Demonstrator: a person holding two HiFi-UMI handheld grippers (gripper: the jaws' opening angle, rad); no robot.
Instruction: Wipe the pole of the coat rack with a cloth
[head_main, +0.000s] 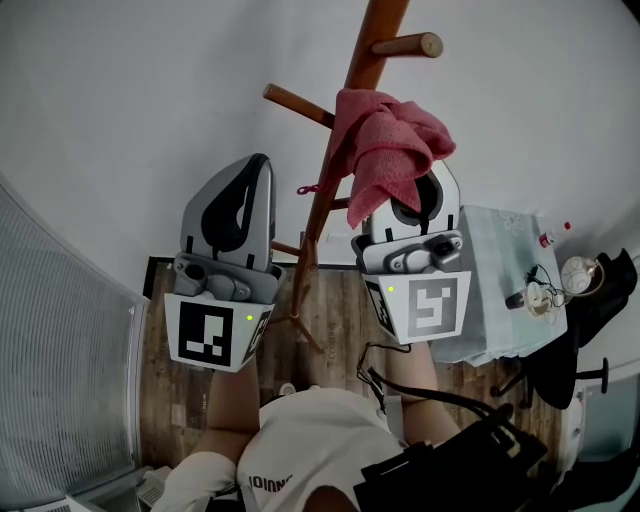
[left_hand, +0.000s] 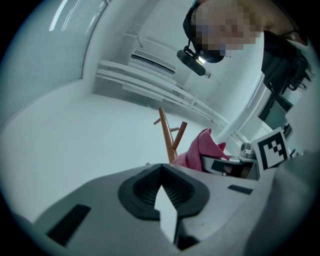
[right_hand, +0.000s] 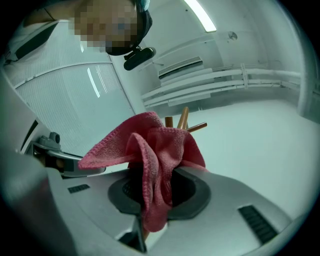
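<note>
The right tongs (head_main: 422, 198) are clamped shut on a bunched fold of the pink terry cloth (head_main: 385, 145). In the right gripper view the cloth (right_hand: 155, 155) is pinched between the jaws, and most of it spills loose over them. The left tongs (head_main: 250, 175) have their jaws pressed together with nothing between them (only a sliver of light shows through the pad recess in the left gripper view). They are held up beside the coat rack, apart from it.

The wooden pole (head_main: 372, 35) of the coat rack runs down between the two tongs towards the plank floor (head_main: 160, 350). From the head view the cloth lies against or just in front of the pole below the upper pegs (head_main: 405, 45). I cannot tell whether it is actually pressing on the wood. By my reading the wipe is about to start or barely begun.

Three things could go wrong from here:
- **Snagging:** The loose flaps hang close to the side peg (head_main: 298, 104) and could catch on it during a stroke along the pole.
- **Losing the cloth:** Only a narrow pinch holds the cloth, so a snag might drag it out of the jaws.
- **Rocking the rack:** Nothing steadies the rack, so a firm sideways push could rock or tip it.

A light stroke that follows the pole's line and stops short of each peg would probably avoid all three.
</note>
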